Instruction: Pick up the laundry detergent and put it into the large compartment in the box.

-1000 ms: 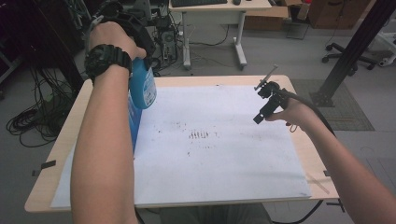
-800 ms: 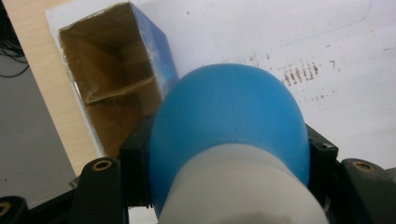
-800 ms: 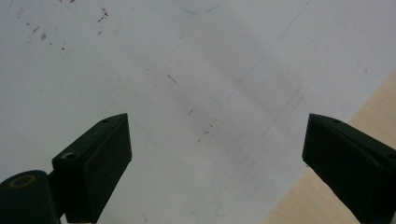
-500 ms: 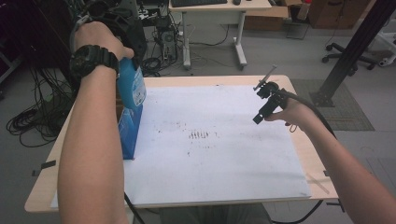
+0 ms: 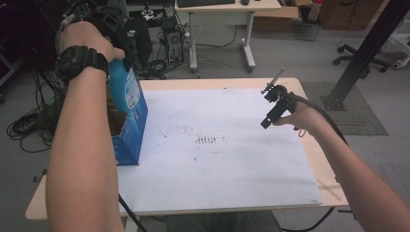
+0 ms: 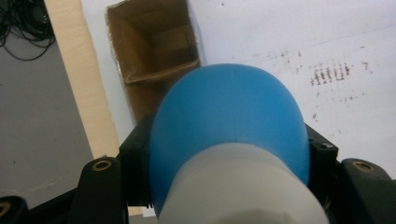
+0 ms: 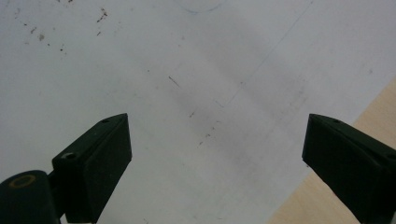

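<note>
While the left gripper (image 6: 229, 186) holds its jaws clamped on a blue bottle (image 6: 229, 140) with a white lower part, the bottle hangs in the air right above an open blue cardboard box (image 5: 129, 130) that stands at the left edge of the counter (image 5: 241, 83), its brown inside seen past the bottle in the left gripper view. The right gripper (image 7: 217, 154) hovers over the white sheet (image 5: 227, 159) near the counter's right edge, its jaws wide apart with nothing between them.
</note>
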Motion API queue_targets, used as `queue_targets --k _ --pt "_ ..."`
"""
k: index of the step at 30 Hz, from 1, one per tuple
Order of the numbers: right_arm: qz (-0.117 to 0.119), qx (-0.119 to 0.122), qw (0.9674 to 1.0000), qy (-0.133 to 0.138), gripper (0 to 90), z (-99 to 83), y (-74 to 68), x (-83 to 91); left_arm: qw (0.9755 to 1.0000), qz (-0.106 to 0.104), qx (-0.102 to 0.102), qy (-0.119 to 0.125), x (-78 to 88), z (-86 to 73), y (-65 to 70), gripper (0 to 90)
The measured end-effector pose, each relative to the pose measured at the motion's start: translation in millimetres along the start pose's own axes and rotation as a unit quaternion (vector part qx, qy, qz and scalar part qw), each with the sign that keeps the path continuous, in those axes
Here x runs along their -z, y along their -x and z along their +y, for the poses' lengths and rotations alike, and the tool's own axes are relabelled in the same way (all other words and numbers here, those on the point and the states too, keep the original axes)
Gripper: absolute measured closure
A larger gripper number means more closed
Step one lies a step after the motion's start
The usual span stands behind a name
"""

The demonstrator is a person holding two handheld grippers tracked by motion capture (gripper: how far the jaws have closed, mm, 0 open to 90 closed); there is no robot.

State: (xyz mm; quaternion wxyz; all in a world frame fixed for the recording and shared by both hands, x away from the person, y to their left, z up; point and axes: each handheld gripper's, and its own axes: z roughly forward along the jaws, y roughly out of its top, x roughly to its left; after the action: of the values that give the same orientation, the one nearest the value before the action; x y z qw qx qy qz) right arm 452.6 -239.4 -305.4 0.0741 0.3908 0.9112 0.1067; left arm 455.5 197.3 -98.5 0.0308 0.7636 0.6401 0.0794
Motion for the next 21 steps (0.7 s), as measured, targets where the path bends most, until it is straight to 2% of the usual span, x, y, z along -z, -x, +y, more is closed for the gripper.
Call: queue_targets --k 10,15,21 --pt "0.000 -0.001 1.0000 0.001 8.0 0.6 0.3 -0.1 0.9999 0.002 0.017 0.001 -2.2 -5.3 -14.4 37.8" --pt "-0.001 -0.001 1.0000 0.001 8.0 0.6 0.3 -0.5 0.9998 0.005 0.018 0.009 -3.0 -8.6 -19.9 37.8" --pt "-0.003 0.001 1.0000 0.000 8.0 0.9 0.0 -1.7 0.9996 0.005 0.027 0.003 -6.1 -11.7 -26.7 37.8"
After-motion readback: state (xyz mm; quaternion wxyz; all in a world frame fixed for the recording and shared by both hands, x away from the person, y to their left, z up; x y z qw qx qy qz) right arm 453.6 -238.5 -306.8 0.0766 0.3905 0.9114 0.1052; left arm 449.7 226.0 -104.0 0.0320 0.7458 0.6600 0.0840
